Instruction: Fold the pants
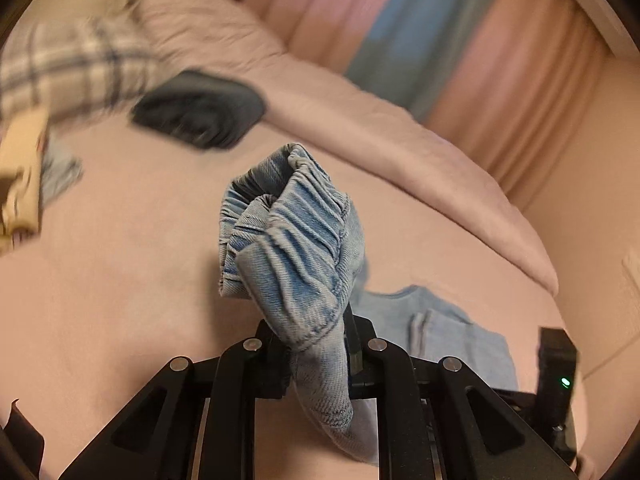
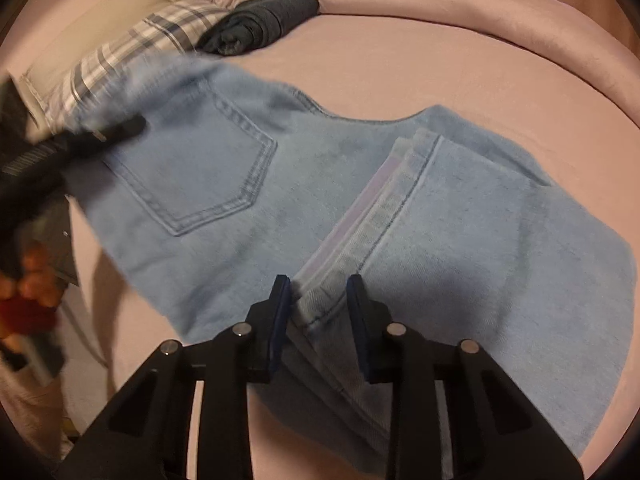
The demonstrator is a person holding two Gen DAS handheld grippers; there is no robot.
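Left wrist view shows the left gripper [image 1: 316, 344] clamped on the bunched waistband of the light blue pants [image 1: 296, 236], raised above the pink bed [image 1: 120, 280]; the fold should go best if that end is carried flat, not twisted. Right wrist view has the right gripper [image 2: 320, 312] half-closed astride the hem, its pads not clearly pressing the cloth.

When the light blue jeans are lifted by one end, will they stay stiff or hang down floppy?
Probably floppy: the jeans bunch into soft folds where the left gripper pinches them. Likely a bit heavy, since the stacked hem layers by the right gripper look thick.
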